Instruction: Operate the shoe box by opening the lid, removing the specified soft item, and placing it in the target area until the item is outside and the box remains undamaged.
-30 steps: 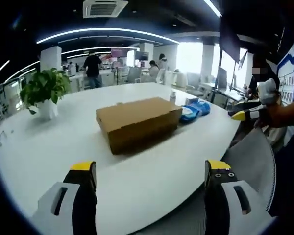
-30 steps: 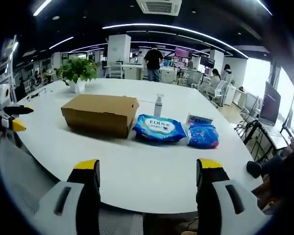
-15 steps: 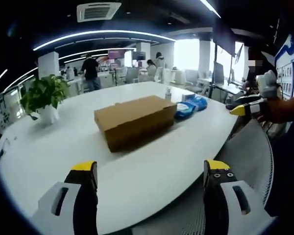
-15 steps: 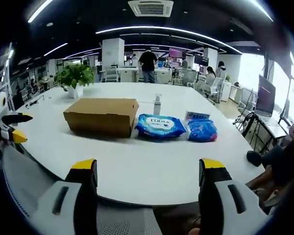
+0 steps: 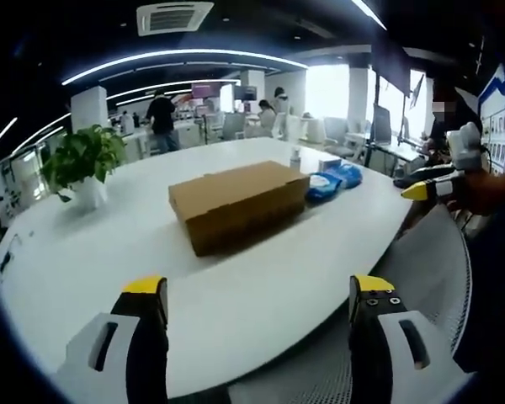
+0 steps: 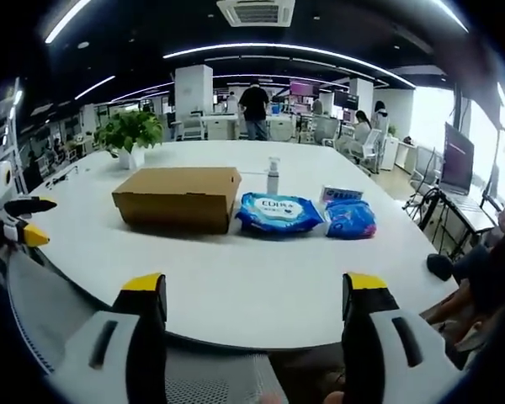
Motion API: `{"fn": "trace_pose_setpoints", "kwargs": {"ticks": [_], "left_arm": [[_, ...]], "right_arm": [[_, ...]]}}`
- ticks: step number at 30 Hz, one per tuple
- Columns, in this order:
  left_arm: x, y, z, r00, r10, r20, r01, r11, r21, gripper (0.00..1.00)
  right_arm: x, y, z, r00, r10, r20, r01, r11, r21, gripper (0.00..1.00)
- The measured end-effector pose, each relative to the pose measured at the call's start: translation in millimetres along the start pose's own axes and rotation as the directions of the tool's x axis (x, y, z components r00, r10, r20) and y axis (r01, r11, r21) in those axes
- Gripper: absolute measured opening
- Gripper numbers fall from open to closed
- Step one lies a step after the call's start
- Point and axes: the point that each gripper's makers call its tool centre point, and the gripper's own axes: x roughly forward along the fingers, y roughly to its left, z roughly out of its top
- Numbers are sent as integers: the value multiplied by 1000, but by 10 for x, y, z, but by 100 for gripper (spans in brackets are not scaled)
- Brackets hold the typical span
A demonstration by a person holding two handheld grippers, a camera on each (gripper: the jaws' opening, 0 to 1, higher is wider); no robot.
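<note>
A closed brown cardboard shoe box (image 5: 238,202) (image 6: 178,197) lies on the white round table (image 5: 84,269) (image 6: 252,286), lid down. My left gripper (image 5: 251,290) is open, held back from the table's near edge, with nothing between its jaws. My right gripper (image 6: 252,286) is open too, also short of the table edge and empty. The right gripper's yellow tip (image 5: 421,191) shows at the right of the left gripper view. At the left edge of the right gripper view the left gripper's tip (image 6: 21,220) shows.
Two blue soft packs (image 6: 279,214) (image 6: 350,219) (image 5: 335,180) and a small spray bottle (image 6: 273,178) lie beside the box. A potted plant (image 5: 84,164) (image 6: 130,133) stands farther off. A grey mesh chair back (image 5: 421,286) is near. People stand behind in the office.
Both views have shifted slightly as the hands moved; the box sits a little nearer in each. Nothing on the table has moved and both grippers stay open.
</note>
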Motion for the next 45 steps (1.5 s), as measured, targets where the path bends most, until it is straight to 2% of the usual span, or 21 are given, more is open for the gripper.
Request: {"fn": "trace_pose_setpoints", "kwargs": {"ticks": [45], "left_arm": [[-16, -25, -14, 1000, -8, -7, 8, 1000, -8, 89]], "right_arm": [[-9, 83, -69, 999, 30, -28, -30, 999, -26, 78]]}}
